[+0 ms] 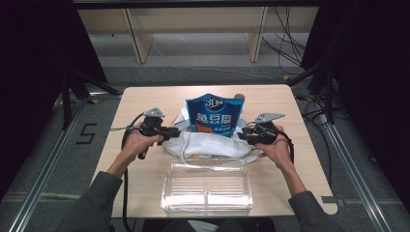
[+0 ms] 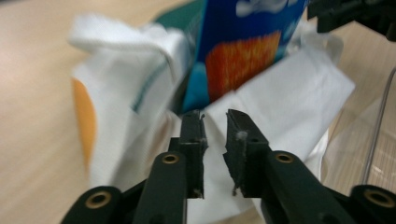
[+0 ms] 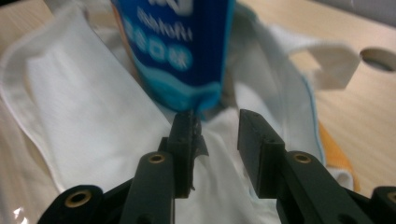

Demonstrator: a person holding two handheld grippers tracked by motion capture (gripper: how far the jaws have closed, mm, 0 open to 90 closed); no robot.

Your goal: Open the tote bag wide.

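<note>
The wooden table (image 1: 145,101) carries your white cloth bag (image 1: 208,144), the blue snack packet (image 1: 215,116) standing in it, behind the clear plastic box (image 1: 207,191). Your forearms angle inward; left gripper (image 1: 175,131) and right gripper (image 1: 243,136) flank the bag, jaws parted, pinching nothing.

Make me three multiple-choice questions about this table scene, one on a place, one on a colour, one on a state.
1. Where is the clear plastic container?
A. at the table's near edge
B. on the floor
C. inside the bag

2. What colour is the snack packet?
A. red
B. blue
C. black

3. How does the packet stand?
A. flat on the table
B. upright in the white cloth bag
C. in the container

A: it lies nearest the person.
B: its face is blue.
B: it rises from the bag's mouth.
</note>
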